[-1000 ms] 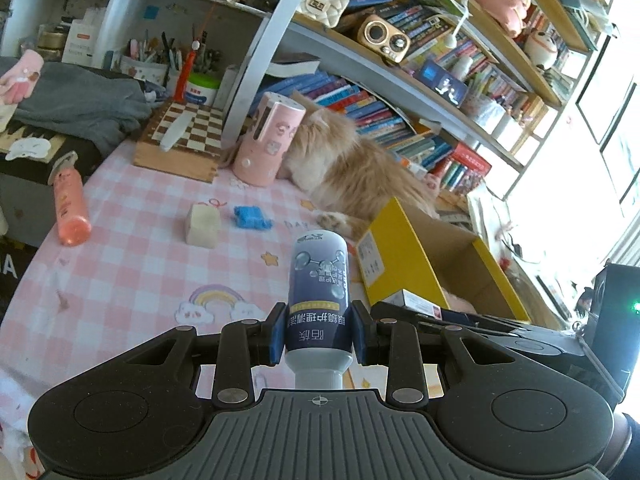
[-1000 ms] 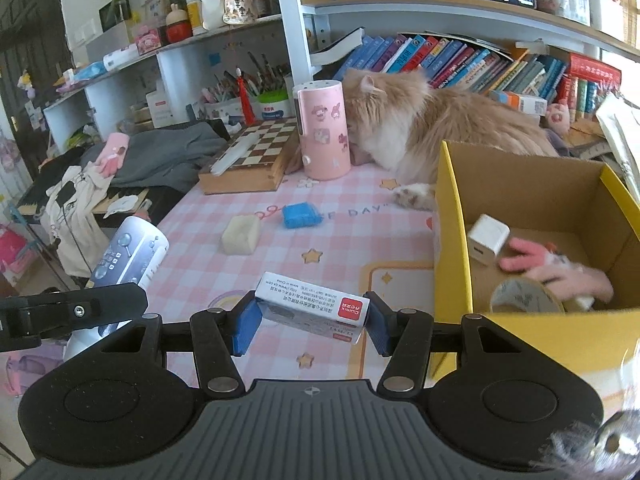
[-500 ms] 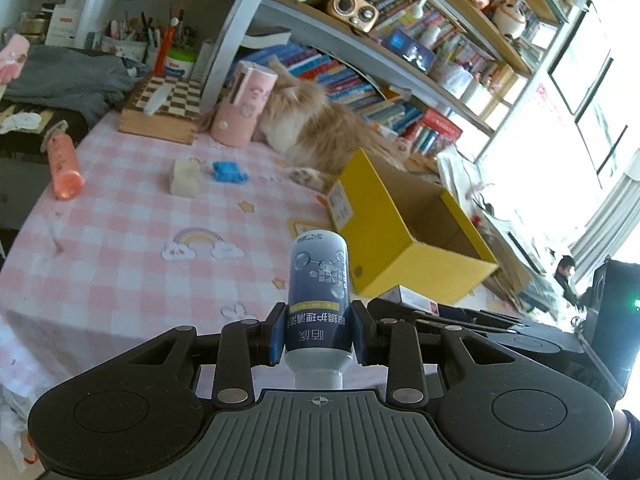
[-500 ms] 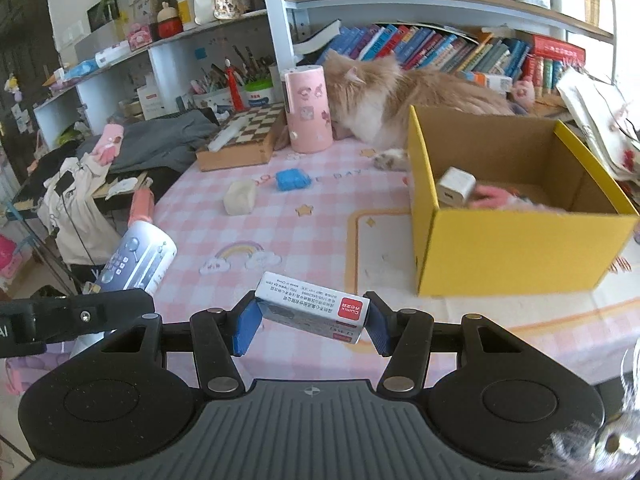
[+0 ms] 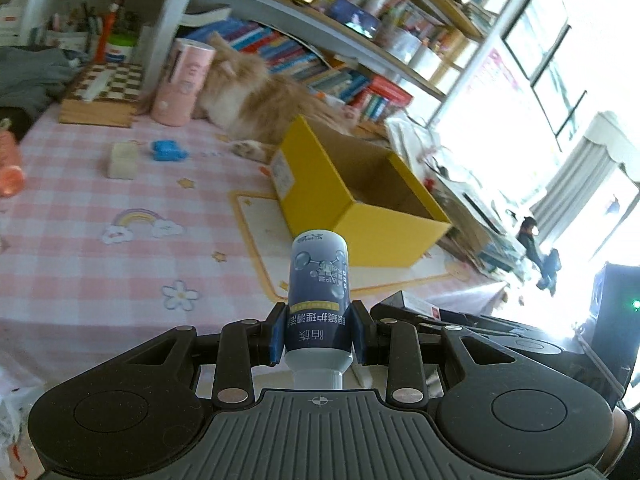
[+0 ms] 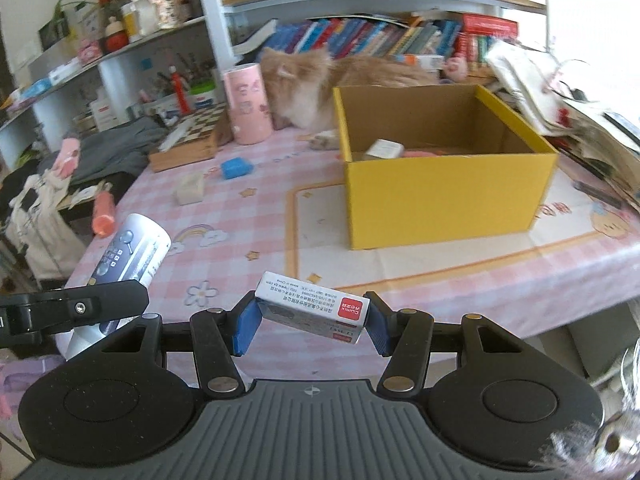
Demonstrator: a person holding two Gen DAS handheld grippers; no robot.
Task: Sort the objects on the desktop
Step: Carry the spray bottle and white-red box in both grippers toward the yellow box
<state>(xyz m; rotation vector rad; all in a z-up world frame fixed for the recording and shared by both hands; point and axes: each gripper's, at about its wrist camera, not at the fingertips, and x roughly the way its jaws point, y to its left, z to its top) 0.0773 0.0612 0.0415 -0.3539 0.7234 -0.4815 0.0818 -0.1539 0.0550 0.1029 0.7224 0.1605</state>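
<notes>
The left tool (image 5: 319, 335) is clamped on a dark blue bottle (image 5: 319, 300). The bottle stands between the blue pads, with its white cap toward the tool body and its rounded base pointing forward. In the right wrist view the same bottle (image 6: 128, 256) appears at far left, tilted, beside the black arm of the left tool.

The right tool (image 6: 311, 322) is closed on a small grey-and-white carton (image 6: 312, 308) with a red label panel. The carton lies crosswise between the pads and sits skewed, its left end higher than its right.

Ahead of both tools lies the tabletop (image 6: 248, 216), covered with a pink checked cloth printed with rainbows, stars and flowers. An open yellow cardboard box (image 6: 444, 196) stands ahead and right of the right tool; ahead and slightly right of the left tool. Inside it a white block (image 6: 385, 148) and something pink show above the front wall.

Farther ahead and to the left, a cream block (image 6: 190, 193) and a blue object (image 6: 236, 168) rest on the cloth, near each other. A coral tube (image 6: 104, 214) lies at the left edge. Beyond these stand a pink cylindrical container (image 6: 247, 108) and a wooden chessboard case (image 6: 188, 142). A ginger long-haired cat (image 6: 316, 88) lies behind the box, in front of shelves of books.
</notes>
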